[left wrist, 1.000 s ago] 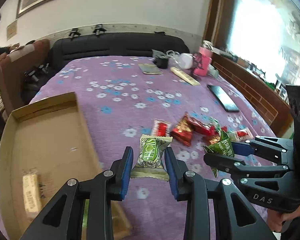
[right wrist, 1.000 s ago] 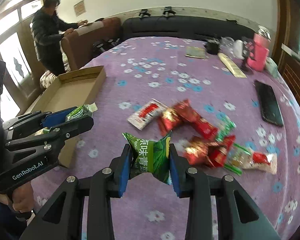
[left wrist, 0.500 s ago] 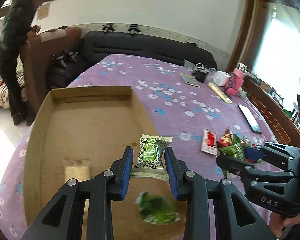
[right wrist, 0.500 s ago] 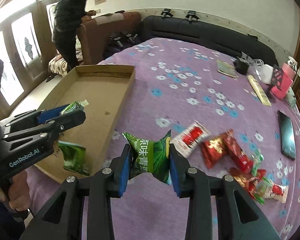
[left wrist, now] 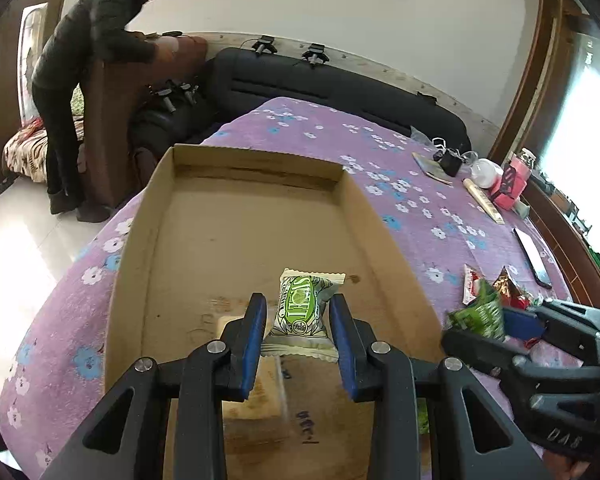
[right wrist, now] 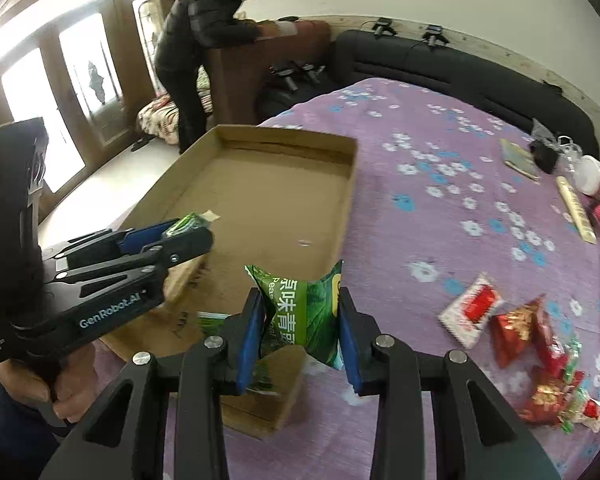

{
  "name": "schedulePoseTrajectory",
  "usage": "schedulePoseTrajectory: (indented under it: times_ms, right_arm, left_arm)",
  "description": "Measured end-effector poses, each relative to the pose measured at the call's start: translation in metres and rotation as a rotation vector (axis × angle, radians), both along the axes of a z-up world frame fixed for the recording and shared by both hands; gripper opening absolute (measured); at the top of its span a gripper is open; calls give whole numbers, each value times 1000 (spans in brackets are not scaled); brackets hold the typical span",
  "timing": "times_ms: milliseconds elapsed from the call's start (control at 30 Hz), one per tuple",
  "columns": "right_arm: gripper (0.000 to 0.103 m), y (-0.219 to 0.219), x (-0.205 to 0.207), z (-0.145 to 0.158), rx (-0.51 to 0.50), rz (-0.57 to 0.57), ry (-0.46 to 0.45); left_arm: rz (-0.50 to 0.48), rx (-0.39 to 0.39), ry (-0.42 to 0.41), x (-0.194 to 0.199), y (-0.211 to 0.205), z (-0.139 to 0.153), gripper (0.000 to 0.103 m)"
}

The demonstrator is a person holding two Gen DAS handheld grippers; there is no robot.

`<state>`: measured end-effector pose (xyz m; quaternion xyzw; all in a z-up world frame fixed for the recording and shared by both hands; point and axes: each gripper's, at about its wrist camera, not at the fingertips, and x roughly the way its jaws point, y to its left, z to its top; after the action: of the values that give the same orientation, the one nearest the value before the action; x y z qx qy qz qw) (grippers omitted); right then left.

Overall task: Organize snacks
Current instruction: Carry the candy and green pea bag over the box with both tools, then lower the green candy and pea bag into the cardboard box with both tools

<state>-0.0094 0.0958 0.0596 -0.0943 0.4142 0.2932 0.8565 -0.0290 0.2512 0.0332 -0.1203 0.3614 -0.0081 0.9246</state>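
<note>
My left gripper (left wrist: 299,318) is shut on a pale green snack packet (left wrist: 305,308) and holds it above the near half of the shallow cardboard box (left wrist: 236,216). My right gripper (right wrist: 301,316) is shut on a dark green pea snack bag (right wrist: 304,308) over the box's near right corner (right wrist: 340,216). The right gripper also shows in the left wrist view (left wrist: 496,328). The left gripper shows in the right wrist view (right wrist: 172,232). A green packet (right wrist: 210,318) lies in the box. Loose red and green snacks (right wrist: 520,332) lie on the purple floral cloth.
A black phone (left wrist: 534,258), a pink bottle (left wrist: 510,182), a long box (left wrist: 484,202) and small items sit at the far right of the table (right wrist: 440,152). A person in black (left wrist: 96,60) bends over a brown chair at the left. A black sofa (left wrist: 340,88) stands behind.
Both grippers have swung left from the snack pile to over the cardboard box, each still holding its packet. The box now fills the middle of the left wrist view.
</note>
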Motion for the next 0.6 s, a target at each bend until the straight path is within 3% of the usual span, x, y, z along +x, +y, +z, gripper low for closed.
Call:
schedulePoseTrajectory:
  times_ms: [600]
  right_arm:
    - [35,24,14,-14,18,17,18]
  left_arm:
    - [20,7,6,2,5,-9,34]
